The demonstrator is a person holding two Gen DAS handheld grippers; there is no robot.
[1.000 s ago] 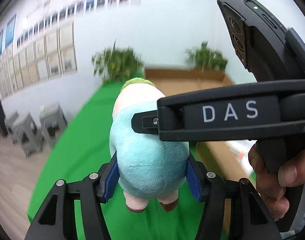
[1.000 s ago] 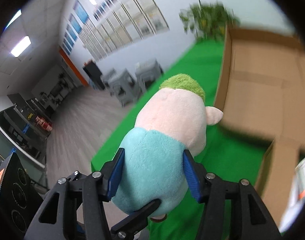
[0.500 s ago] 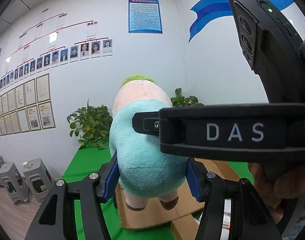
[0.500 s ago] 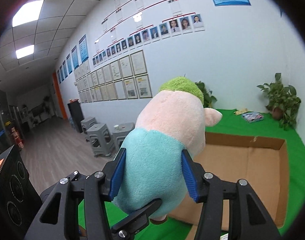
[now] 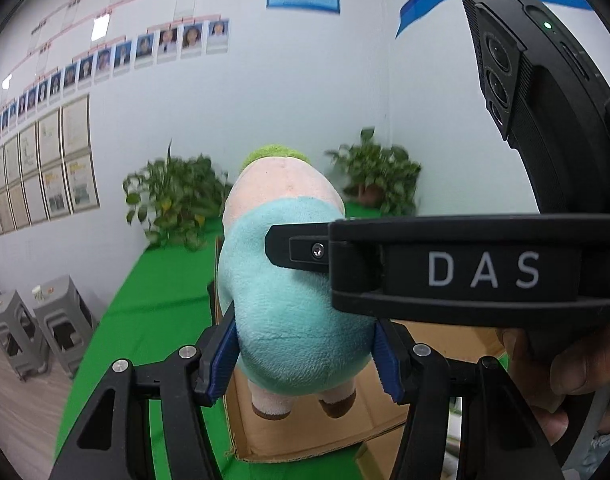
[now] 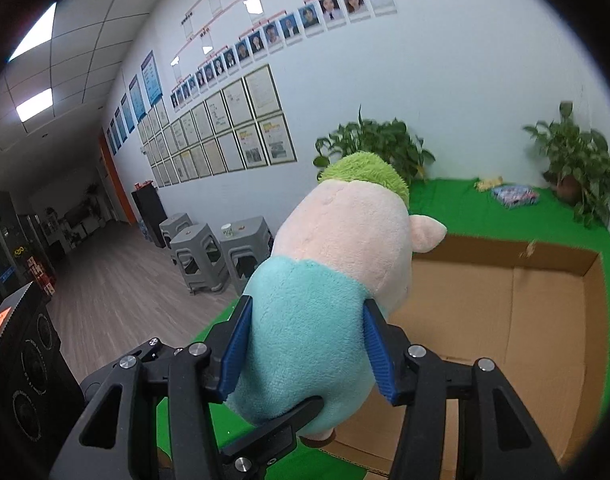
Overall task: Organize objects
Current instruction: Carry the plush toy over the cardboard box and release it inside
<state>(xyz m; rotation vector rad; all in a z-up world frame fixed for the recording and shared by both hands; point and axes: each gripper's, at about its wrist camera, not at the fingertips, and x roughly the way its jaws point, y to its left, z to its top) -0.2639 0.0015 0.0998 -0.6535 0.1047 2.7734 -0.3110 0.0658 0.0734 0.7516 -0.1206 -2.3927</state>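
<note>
The white wall [image 6: 445, 80] fills the upper half of both views, hung with a row of small portrait photos and, lower left, a block of framed certificates [image 6: 225, 128]. Below it, a green cloth [image 6: 457, 196] covers the work surface, running from the lower left of the left wrist view to the right edge of the right wrist view.

An open cardboard box [image 6: 525, 320] lies on the cloth, taking up the lower right of the right wrist view; in the left wrist view its brown floor shows at bottom centre, under the toy's feet.

The plush toy [image 5: 297, 320] sits in the middle of both frames (teal body, pale pink head, a green tuft on top), held in the air above the near edge of the box. Its brown-soled feet point down in the left wrist view; one pink ear sticks out to the right in the right wrist view.

The left gripper [image 5: 303, 354] is clamped on the toy's teal body, its blue pads pressed into the plush on either side. The right gripper [image 6: 305, 354] grips the same teal body likewise, and crosses the right half of the left wrist view as a black bar marked DAS, with a hand [image 5: 565, 364] on its handle at the lower right edge.

Two potted plants [image 6: 369, 144] stand at the far edge of the cloth. Grey stools [image 6: 221, 252] are stacked on the wooden floor at centre left.
</note>
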